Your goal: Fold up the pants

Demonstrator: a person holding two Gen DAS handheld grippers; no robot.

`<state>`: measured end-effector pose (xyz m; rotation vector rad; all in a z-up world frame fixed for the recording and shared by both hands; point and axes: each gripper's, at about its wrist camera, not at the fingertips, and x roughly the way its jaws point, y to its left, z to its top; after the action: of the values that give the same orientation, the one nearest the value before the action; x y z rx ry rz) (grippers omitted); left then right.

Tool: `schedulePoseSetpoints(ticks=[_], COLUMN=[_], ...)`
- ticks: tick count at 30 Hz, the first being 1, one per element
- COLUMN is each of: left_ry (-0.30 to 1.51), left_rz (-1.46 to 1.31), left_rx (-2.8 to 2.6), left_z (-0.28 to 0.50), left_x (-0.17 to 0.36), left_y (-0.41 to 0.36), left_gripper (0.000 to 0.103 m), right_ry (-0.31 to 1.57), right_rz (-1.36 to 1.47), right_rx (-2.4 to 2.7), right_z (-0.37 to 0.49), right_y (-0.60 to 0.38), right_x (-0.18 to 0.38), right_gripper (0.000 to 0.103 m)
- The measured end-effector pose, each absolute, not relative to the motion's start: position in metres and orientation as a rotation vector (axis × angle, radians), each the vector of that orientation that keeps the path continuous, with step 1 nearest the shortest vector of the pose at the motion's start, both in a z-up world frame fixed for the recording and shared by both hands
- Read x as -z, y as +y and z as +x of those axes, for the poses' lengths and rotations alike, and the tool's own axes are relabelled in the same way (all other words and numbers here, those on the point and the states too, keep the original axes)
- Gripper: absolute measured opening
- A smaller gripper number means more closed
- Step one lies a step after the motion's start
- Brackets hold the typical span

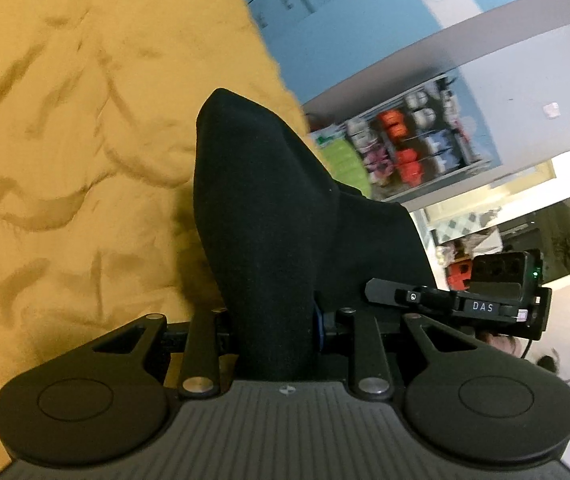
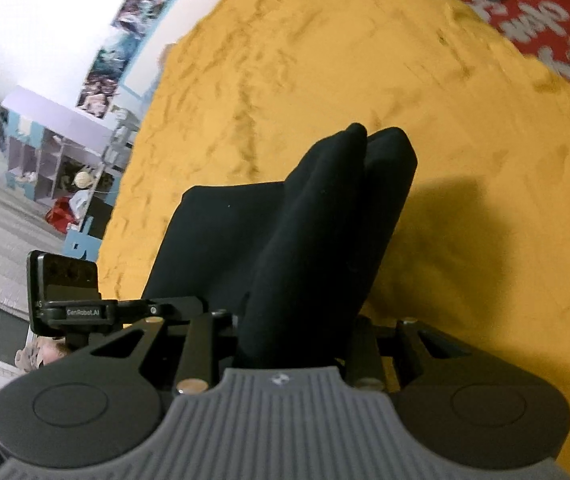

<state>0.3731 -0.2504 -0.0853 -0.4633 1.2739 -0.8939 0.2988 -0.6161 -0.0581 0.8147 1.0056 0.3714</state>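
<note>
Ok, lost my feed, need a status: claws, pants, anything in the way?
Both claws, left and right, clamped on black pants. Pants bunched, lifted over yellow bedspread. Nothing in the way.

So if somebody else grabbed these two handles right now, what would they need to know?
Left gripper: shut on a bunch of the black pants.
Right gripper: also holds a bunch of the pants, its jaws easing open slightly.
Pants: hanging between both grippers, over the yellow bedspread.
Done: cloth picked up at two points.
Left: lay it flat on the bedspread and finish the folds. How many folds are already in cannot be told.
</note>
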Motion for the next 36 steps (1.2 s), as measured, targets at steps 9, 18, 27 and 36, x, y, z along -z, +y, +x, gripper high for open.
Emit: schedulePoseSetpoints(ticks=[9,18,27,36], left_ry=[1.342,1.329,1.283,1.277], left_rz=[-0.636,-0.632,-0.512,-0.336], left_rx=[0.880,0.912,0.853,0.816], left_z=[0.373,0.335,0.308,0.277], left_x=[0.132,0.130,0.116,0.093], left_y=[-0.225,-0.195,-0.185,-0.181], left_gripper=[0.039,0.042,0.050,0.050], right_ry=[0.992,0.997,0.989,1.001], right_rz=[0.975,0.954,0.850,0.785], right_rx=[-0.375,-0.377,-0.231,-0.094], right_z=[0.282,0.222,0.187,0.162], right_y=[-0.632,-0.640,-0.617,-0.606], right_x=[0.113,0.110,0.091,0.069], right_gripper=[0.037,0.041,0.041,0.043])
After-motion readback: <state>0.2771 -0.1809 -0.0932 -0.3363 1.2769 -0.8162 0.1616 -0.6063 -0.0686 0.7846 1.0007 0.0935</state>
